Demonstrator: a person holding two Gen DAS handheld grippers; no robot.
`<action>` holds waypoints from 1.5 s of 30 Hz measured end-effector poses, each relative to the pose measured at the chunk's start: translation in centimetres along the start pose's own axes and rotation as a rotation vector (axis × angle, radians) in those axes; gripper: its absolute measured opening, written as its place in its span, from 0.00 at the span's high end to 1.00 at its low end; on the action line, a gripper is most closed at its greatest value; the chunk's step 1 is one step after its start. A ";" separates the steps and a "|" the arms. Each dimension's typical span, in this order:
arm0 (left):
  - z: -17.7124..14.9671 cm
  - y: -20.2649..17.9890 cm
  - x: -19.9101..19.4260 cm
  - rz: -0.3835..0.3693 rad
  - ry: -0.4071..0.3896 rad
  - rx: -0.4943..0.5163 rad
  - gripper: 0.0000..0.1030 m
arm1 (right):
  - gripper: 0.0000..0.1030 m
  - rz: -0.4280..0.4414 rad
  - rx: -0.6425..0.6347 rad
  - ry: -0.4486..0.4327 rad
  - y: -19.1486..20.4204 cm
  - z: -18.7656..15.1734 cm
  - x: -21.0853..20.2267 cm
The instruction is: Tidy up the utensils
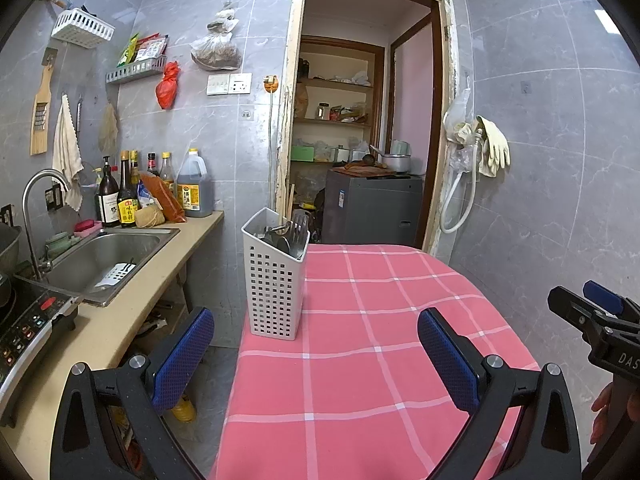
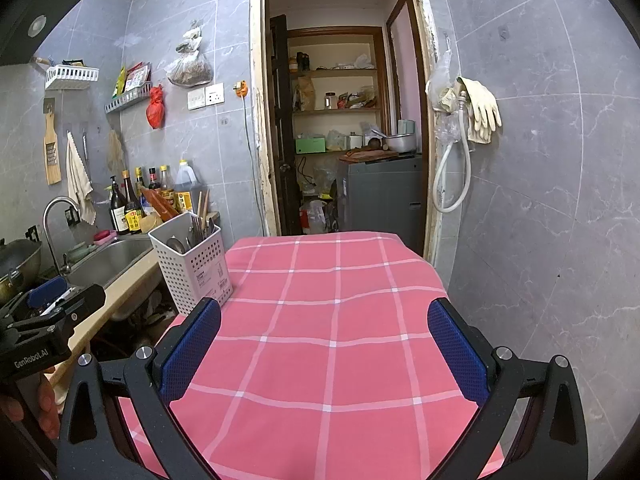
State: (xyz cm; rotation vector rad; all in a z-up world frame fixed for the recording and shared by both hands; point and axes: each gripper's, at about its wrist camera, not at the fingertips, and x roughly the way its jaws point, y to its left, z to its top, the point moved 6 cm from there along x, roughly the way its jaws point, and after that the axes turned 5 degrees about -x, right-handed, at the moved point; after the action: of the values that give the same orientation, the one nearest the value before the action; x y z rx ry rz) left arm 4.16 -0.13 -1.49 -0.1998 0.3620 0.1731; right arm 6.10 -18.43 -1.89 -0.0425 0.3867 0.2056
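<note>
The caddy (image 1: 275, 276), a white perforated plastic bin, stands upright at the far left corner of the table (image 1: 380, 340), right at the cloth's edge. Inside it, spoons (image 2: 176, 245), a fork (image 1: 299, 222) and chopsticks (image 2: 203, 206) lean together, heads and handles poking above the rim. The caddy looks light and stiff, and so close to the edge that a sideways push could tip it off. The metal utensils should be rigid but smooth and slippery, so a grip low on a handle, across its flat, would likely hold best. The chopsticks are thin and may roll between the pads.

The left claw (image 1: 316, 356) hovers over the near left of the table, jaws wide apart and empty. The right claw (image 2: 324, 350) hangs over the middle, likewise spread and holding nothing. The checked cloth is soft and could bunch if dragged.

Left of the table, close beside the caddy, runs a counter with a sink (image 1: 108, 256) and bottles (image 1: 120, 196); the gap between is narrow, so reaching round the caddy's left side looks cramped. The table's right side is free.
</note>
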 end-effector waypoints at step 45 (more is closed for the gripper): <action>-0.3 -0.8 -0.4 -0.003 -0.005 0.011 0.00 | 0.01 -0.001 0.003 0.008 -0.7 -0.3 -0.1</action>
State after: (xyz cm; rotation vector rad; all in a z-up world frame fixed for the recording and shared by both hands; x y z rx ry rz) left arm 3.88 -1.00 -1.52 -0.1891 0.3578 0.1685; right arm 5.99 -19.14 -2.16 -0.0401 0.3949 0.2041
